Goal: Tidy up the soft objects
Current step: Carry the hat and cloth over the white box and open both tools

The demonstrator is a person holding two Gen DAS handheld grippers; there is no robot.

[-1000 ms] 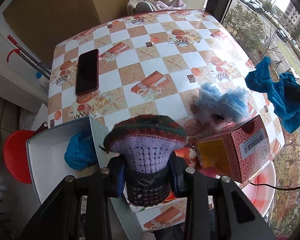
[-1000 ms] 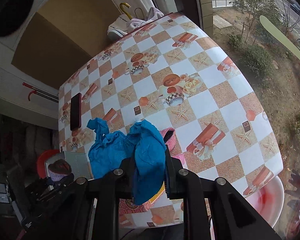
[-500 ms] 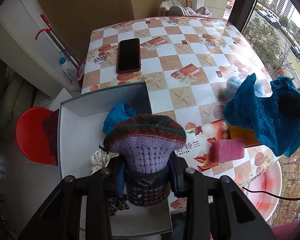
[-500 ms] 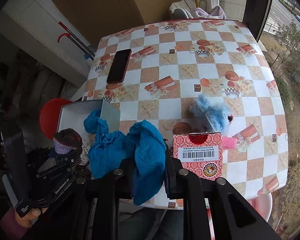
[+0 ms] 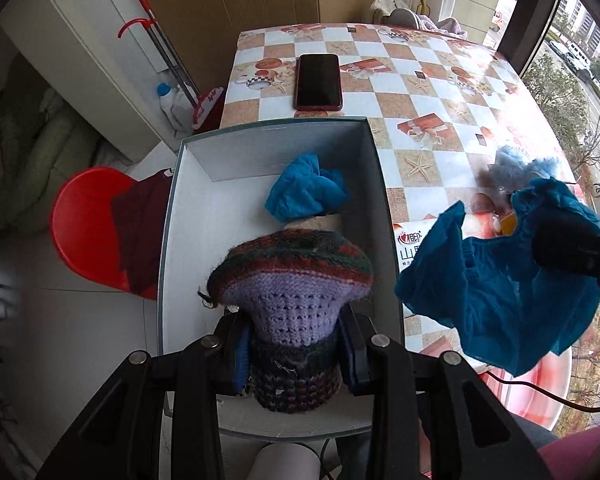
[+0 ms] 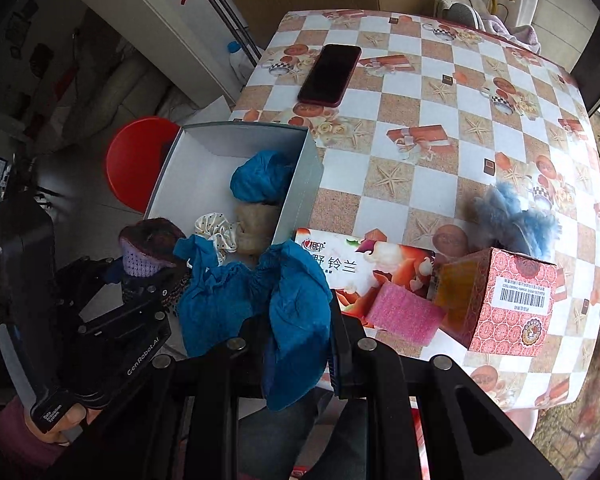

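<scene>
My left gripper (image 5: pixel 296 344) is shut on a knitted hat (image 5: pixel 292 280), purple with a dark green and red brim, and holds it over the open white box (image 5: pixel 180 240). A crumpled blue cloth (image 5: pixel 306 194) lies inside the box. In the right wrist view my right gripper (image 6: pixel 296 336) is shut on another blue cloth (image 6: pixel 296 304), which hangs just beside the box's (image 6: pixel 300 184) near right corner. A white dotted scrunchie (image 6: pixel 216 234) and a beige soft item (image 6: pixel 256 228) also lie in the box. A fluffy blue piece (image 6: pixel 516 220) rests on the table.
On the checked tablecloth (image 6: pixel 420 184) are a dark phone (image 6: pixel 330 74), a flat printed pack (image 6: pixel 364 264), a pink sponge (image 6: pixel 404 312) and a red patterned carton (image 6: pixel 512 300). A red stool (image 6: pixel 136 160) stands left of the box, which overhangs the table's near left corner.
Both grippers have swung left with their loads. The hat now hangs over the box's middle, and the blue cloth has come from over the table to the box's edge.
</scene>
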